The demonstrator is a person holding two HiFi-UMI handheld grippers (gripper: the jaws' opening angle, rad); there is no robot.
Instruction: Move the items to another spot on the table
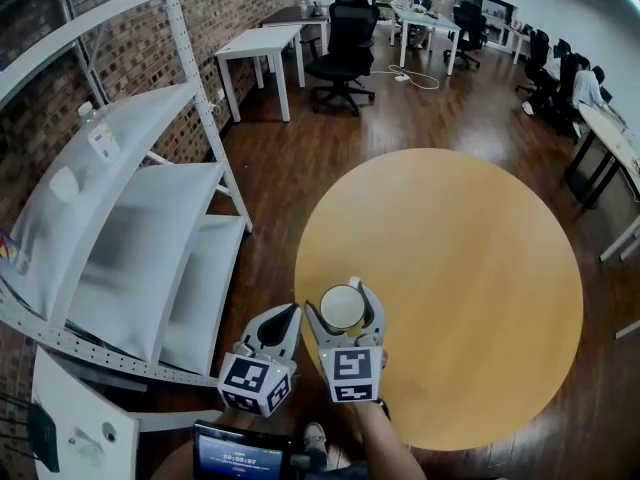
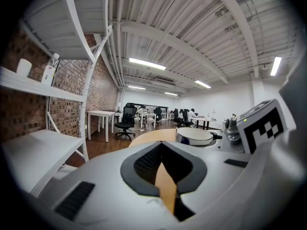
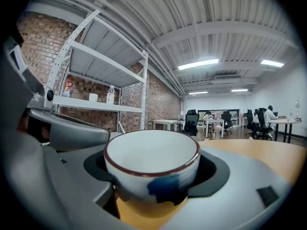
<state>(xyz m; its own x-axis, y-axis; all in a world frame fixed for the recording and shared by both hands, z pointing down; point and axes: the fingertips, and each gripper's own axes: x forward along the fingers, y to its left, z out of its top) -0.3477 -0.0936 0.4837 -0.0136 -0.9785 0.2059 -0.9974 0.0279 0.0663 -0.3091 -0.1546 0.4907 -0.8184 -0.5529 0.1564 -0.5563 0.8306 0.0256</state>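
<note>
Right gripper is gripping a cup, jaws wide. Left gripper is hanging just beside it, jaws together, empty.

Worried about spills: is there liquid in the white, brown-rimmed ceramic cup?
No, the white, brown-rimmed ceramic cup shows only a bare white inside.

Round table — pale wood top

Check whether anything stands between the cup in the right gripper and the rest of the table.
Nothing visible does. The cup sits clamped in the right gripper near the table's left edge, and the tabletop beyond it shows only bare wood. The left gripper is off to its left, outside that path.
</note>
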